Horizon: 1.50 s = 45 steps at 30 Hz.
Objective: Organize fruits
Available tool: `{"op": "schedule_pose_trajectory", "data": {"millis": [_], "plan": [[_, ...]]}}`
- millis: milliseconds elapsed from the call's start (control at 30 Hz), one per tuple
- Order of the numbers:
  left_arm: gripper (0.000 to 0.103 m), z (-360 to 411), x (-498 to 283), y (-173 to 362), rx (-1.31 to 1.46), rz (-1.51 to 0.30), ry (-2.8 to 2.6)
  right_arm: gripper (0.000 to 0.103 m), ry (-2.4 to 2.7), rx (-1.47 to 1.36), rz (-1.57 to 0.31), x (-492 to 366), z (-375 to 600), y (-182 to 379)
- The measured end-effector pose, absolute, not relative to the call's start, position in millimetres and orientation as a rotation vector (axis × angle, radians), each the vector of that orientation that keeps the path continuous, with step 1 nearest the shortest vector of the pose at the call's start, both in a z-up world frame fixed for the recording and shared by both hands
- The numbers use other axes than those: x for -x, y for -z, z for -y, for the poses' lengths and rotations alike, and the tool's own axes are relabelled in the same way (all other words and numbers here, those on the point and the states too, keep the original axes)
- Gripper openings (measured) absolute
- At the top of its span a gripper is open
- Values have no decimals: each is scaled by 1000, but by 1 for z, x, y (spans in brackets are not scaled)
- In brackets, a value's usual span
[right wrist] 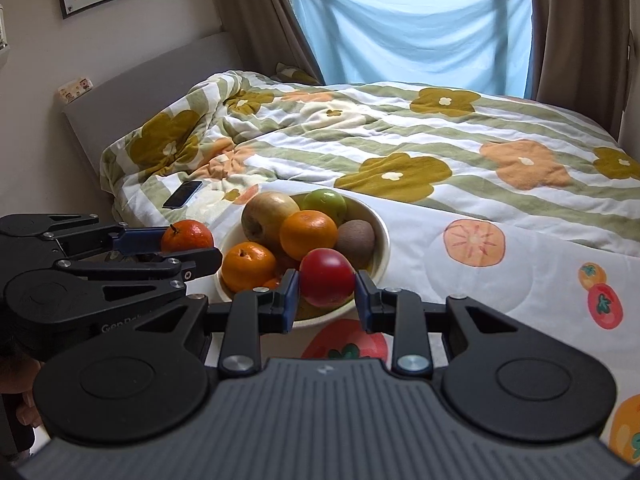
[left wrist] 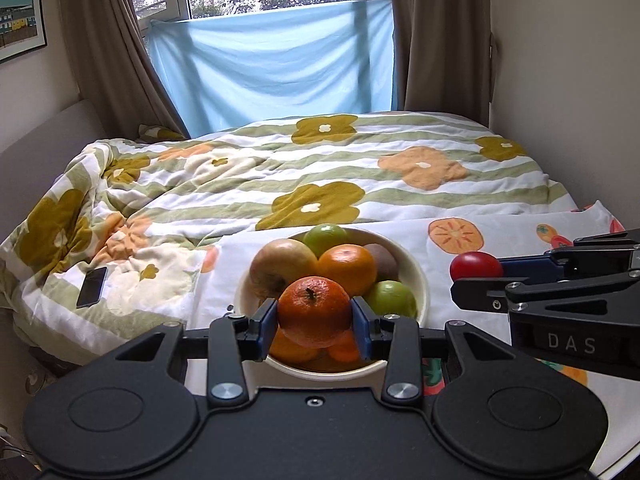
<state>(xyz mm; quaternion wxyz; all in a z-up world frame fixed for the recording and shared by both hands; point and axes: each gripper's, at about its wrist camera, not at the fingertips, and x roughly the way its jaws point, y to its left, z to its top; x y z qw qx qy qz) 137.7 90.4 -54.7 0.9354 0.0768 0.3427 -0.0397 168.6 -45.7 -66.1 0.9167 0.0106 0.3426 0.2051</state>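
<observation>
A cream bowl (left wrist: 420,280) (right wrist: 382,236) rests on a white fruit-print cloth on the bed. It holds a yellowish apple (left wrist: 282,266) (right wrist: 268,214), oranges (left wrist: 348,268) (right wrist: 308,234), green fruits (left wrist: 326,238) (right wrist: 325,203) and a brown kiwi (right wrist: 355,238). My left gripper (left wrist: 314,318) (right wrist: 188,246) is shut on an orange tangerine (left wrist: 314,312) (right wrist: 187,236), lifted just in front of the bowl. My right gripper (right wrist: 326,284) (left wrist: 478,274) is shut on a red apple (right wrist: 327,277) (left wrist: 476,266), raised at the bowl's near right side.
A dark phone (left wrist: 92,287) (right wrist: 183,194) lies on the rumpled flower-print duvet (left wrist: 320,168) left of the bowl. Behind the bed hang brown curtains and a blue sheet (left wrist: 272,64) over the window. The fruit-print cloth (right wrist: 500,272) stretches right of the bowl.
</observation>
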Motion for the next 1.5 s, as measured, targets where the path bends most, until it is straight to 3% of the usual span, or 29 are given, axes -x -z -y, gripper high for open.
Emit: {"op": "schedule_pose_trajectory", "data": {"millis": [333, 667, 700, 767, 833, 1400, 1433, 1500], "plan": [[43, -146, -197, 85, -172, -763, 119, 45, -366, -32, -764, -199, -12, 92], [45, -155, -230, 109, -181, -827, 185, 45, -323, -60, -811, -217, -28, 111], [48, -155, -231, 110, -184, -831, 185, 45, -319, -60, -813, -217, -29, 111], [81, -158, -229, 108, -178, -818, 188, 45, -316, -60, -814, -218, -30, 111], [92, -161, -224, 103, -170, -790, 190, 45, -317, -59, -816, -218, -29, 111], [96, -189, -184, 86, -128, -760, 141, 45, -309, -35, -825, -224, -42, 120], [96, -192, -184, 86, -120, -762, 136, 46, -314, -36, -829, -226, -44, 121], [96, -197, -182, 86, -104, -763, 127, 62, -301, -43, -823, -225, -44, 121]]}}
